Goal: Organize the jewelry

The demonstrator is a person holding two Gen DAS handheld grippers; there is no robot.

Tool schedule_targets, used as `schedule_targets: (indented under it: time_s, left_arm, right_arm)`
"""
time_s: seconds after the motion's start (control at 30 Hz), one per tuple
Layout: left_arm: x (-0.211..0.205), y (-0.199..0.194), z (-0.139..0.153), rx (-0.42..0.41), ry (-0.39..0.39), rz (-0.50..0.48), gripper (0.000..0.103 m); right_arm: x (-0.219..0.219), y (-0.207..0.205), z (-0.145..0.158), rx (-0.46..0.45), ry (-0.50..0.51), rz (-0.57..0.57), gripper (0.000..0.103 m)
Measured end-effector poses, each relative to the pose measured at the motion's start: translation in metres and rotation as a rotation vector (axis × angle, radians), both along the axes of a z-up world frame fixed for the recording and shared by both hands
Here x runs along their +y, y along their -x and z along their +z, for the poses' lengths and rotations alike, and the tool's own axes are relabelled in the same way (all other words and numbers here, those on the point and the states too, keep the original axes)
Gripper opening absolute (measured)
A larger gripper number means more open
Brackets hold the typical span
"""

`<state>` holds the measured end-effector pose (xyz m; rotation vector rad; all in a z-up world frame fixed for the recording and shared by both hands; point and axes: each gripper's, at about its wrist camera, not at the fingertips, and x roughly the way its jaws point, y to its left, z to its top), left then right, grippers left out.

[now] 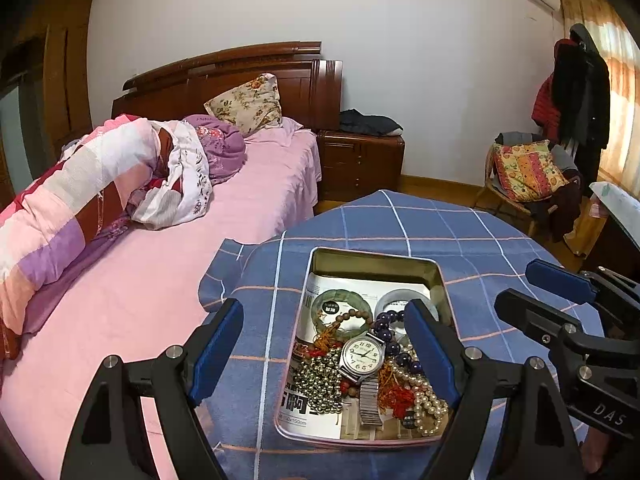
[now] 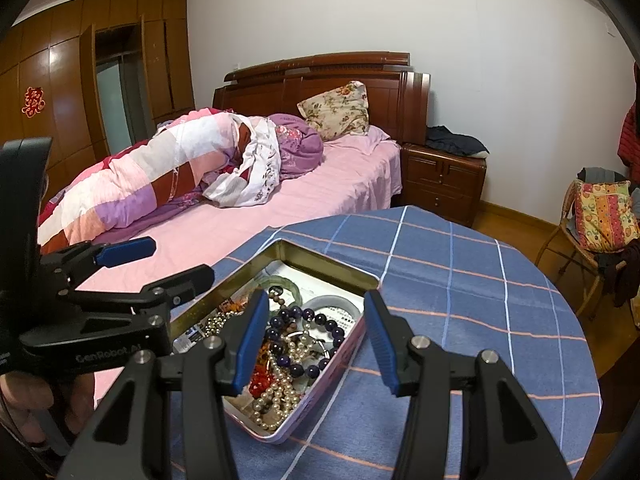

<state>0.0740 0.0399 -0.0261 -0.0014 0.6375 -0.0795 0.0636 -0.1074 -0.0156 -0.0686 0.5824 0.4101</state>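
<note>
An open metal tin (image 1: pixel 374 259) (image 2: pixel 328 272) lies on a round table with a blue checked cloth (image 1: pixel 472 240) (image 2: pixel 460 280). It holds a silver wristwatch (image 1: pixel 361 356), a green bangle (image 1: pixel 340 300), a pale bangle (image 1: pixel 394 298) (image 2: pixel 332 304), dark purple beads (image 1: pixel 386 326) (image 2: pixel 294 316), pearls (image 1: pixel 426 404) (image 2: pixel 276 396), gold beads (image 1: pixel 318 384) and red cord. My left gripper (image 1: pixel 326 316) is open above the tin. My right gripper (image 2: pixel 316 304) is open over the tin's right end; it shows at the right of the left wrist view (image 1: pixel 532 284).
A bed with a pink sheet (image 1: pixel 160 280) (image 2: pixel 240 232) and rolled quilt borders the table on the left. A wooden nightstand (image 1: pixel 362 164) and a chair with a cushion (image 1: pixel 528 172) (image 2: pixel 600 216) stand behind.
</note>
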Motion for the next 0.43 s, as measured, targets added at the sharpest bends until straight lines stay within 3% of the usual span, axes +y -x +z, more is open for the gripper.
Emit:
schedule_targets:
  time_s: [0.3, 0.43]
  left_arm:
    - [-0.0016, 0.0022, -0.0014, -0.012, -0.046, 0.029, 0.084]
    - [-0.0041, 0.0042, 0.0007, -0.023, -0.057, 0.018, 0.084]
  right_arm:
    - [-0.0045, 0.001, -0.0057, 0.002, 0.005, -0.005, 0.053]
    - [-0.0067, 0.0018, -0.0062, -0.002, 0.006, -0.015, 0.057]
